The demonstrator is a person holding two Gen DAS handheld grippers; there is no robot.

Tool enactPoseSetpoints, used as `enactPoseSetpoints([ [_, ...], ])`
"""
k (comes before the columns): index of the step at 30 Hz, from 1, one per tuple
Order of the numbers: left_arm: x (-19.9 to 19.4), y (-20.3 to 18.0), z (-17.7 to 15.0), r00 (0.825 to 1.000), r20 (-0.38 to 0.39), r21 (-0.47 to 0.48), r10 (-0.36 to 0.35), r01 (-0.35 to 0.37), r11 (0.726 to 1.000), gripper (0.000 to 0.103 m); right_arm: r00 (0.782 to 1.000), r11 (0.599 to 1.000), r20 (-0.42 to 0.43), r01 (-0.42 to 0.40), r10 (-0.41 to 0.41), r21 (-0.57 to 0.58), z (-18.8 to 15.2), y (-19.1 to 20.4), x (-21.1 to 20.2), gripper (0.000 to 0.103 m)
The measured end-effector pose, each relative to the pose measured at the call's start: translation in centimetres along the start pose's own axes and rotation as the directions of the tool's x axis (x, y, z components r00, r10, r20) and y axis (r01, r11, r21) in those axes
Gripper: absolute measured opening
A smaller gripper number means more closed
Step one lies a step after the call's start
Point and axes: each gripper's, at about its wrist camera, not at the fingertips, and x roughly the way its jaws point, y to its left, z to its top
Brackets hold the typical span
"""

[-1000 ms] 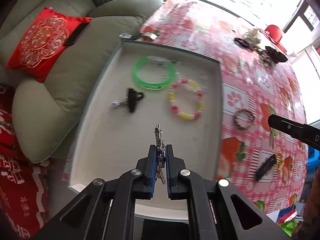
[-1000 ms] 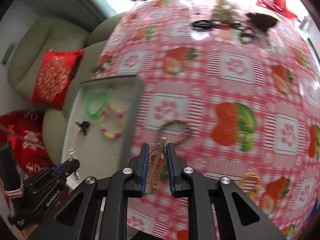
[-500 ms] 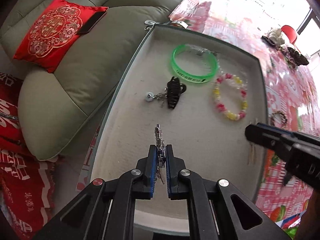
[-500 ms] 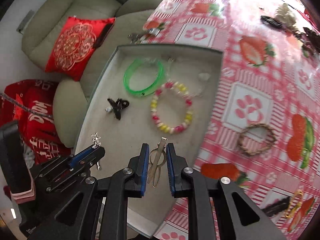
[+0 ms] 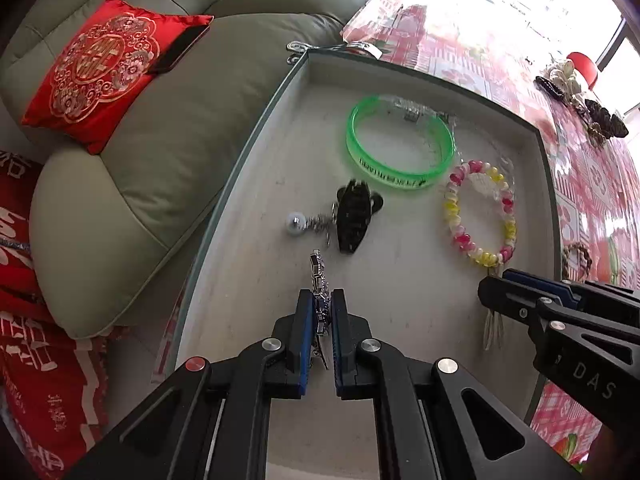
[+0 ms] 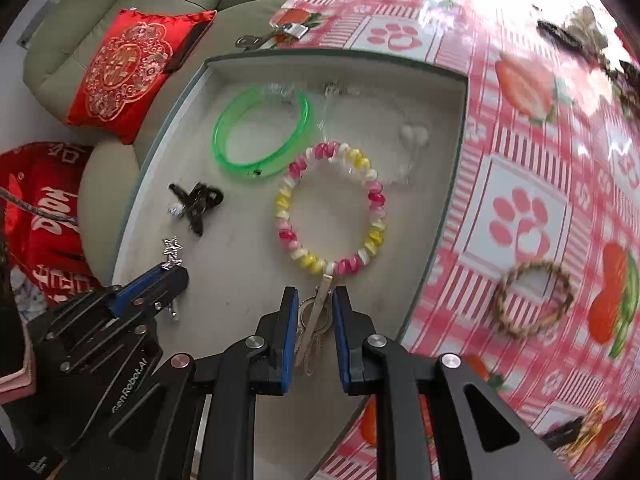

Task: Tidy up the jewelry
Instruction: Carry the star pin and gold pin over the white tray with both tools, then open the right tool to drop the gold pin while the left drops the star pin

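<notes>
A silver star hair clip (image 5: 319,280) is clamped in the left hand-held gripper (image 5: 320,312) above the grey tray (image 5: 538,136). The right hand-held gripper (image 6: 315,312) is clamped on a metal hair clip (image 6: 316,316), near the pink-and-yellow beaded bracelet (image 6: 332,208) lying in the tray beside a green bangle (image 6: 262,136).

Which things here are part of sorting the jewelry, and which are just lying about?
Part of the job:
tray
green bangle
pink and yellow bead bracelet
black hair claw
star hair clip in left gripper
metal hair clip in right gripper
woven bracelet on the tablecloth

Lying about:
red cushion
phone
sofa
</notes>
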Motion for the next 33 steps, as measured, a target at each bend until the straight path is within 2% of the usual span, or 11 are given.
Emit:
enactPoseSetpoints([
  [7,0.4,-0.4,0.7,1.000,0.009,0.015,0.020,-0.020,1.000,0.015,1.000,0.999,0.021,0.021,-0.022,0.025,1.9,-0.9,-0.1,0.019],
  [18,-0.1,-0.9,0.8,0.998,0.000,0.030,0.063,-0.063,0.998,0.015,1.000,0.999,0.005,-0.009,0.009,0.038,1.9,-1.3,-0.2,0.019],
  [21,-0.4,-0.9,0.8,0.997,0.002,0.032,0.074,-0.074,0.997,0.015,1.000,0.998,0.002,-0.031,0.031,0.055,1.9,-1.5,-0.4,0.025],
  [24,-1.0,-1.0,0.7,0.996,0.007,0.041,0.086,-0.086,0.995,0.015,0.998,0.995,0.025,-0.066,0.065,0.072,1.8,-1.6,-1.2,0.042],
  [29,-1.6,-1.3,0.6,0.995,0.011,0.051,0.100,-0.100,0.994,0.015,0.991,0.988,0.072,-0.120,0.113,0.093,1.8,-1.6,-3.1,0.044],
  [33,-2.1,-1.5,0.4,0.994,0.017,0.055,0.108,-0.109,0.993,0.015,0.985,0.982,0.106,-0.149,0.137,0.113,1.7,-1.7,-4.8,0.052],
])
